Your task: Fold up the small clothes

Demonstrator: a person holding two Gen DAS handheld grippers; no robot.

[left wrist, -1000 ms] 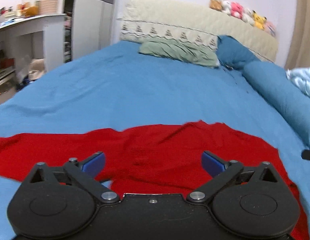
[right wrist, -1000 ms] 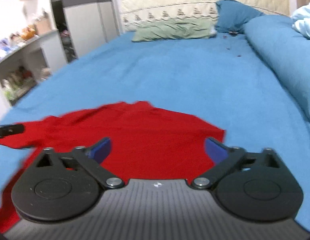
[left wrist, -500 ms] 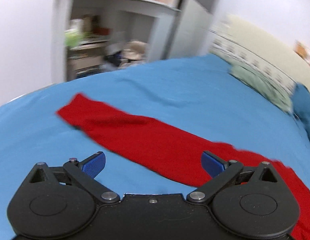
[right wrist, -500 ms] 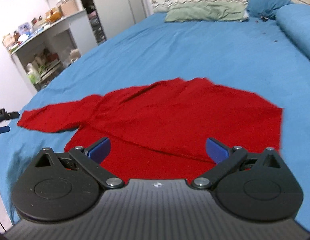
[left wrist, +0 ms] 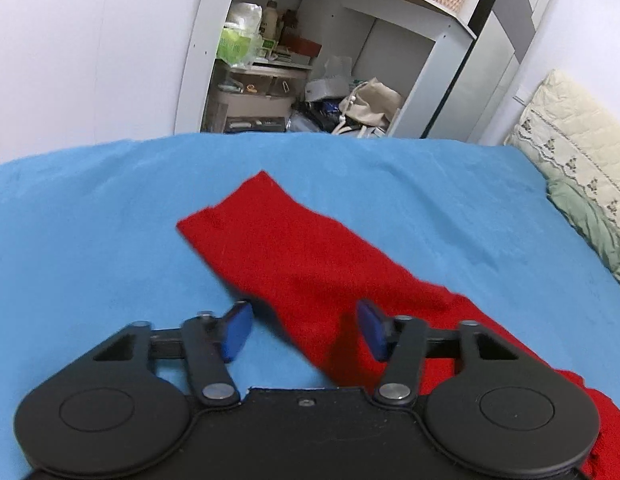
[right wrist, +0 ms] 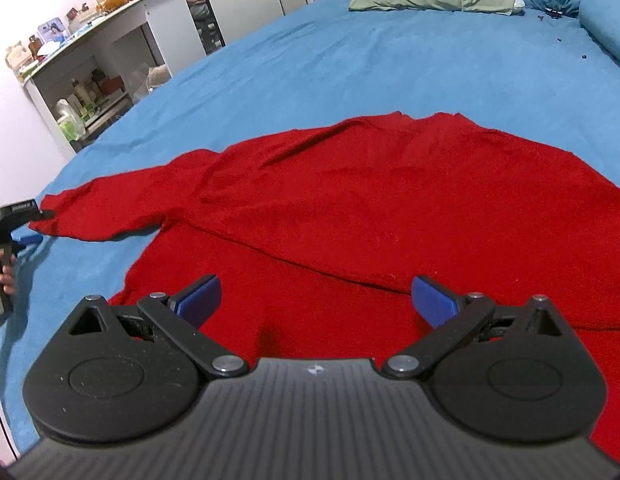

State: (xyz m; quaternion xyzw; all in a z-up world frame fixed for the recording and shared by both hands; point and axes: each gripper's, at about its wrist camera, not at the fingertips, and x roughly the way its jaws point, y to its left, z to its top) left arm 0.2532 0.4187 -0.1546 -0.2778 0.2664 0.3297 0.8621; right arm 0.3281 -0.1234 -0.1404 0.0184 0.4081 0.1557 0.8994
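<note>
Red sweater point(right wrist: 390, 208) lies spread on the blue bed point(right wrist: 350, 60), one fold line crossing the body; its sleeve point(left wrist: 278, 240) is stretched out flat, away from the body. Judged early: sleeve not yet folded in.
Left gripper point(left wrist: 304, 330): jaws partly open, straddling the sleeve edge, holding nothing.
Right gripper point(right wrist: 316, 300): wide open, empty, over the hem-side cloth.
</note>
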